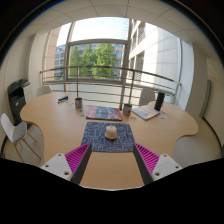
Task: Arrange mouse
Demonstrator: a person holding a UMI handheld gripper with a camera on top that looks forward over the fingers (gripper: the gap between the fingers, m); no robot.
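Observation:
A small beige mouse (111, 132) rests on a dark blue patterned mouse mat (108, 139) in the middle of a round wooden table (60, 125). My gripper (110, 160) hovers above the table's near edge, short of the mat. Its fingers stand wide apart, open, with magenta pads (76, 156) on the inner faces and nothing but bare table between them. The mouse lies ahead of the fingers, roughly centred between them.
Beyond the mat lies a reddish book or mat (103, 113). A dark cup (79, 102) and a small object (63, 98) sit farther left, papers (146, 112) farther right. A white chair (14, 131) stands at the left. A railing (110, 78) and big windows lie behind.

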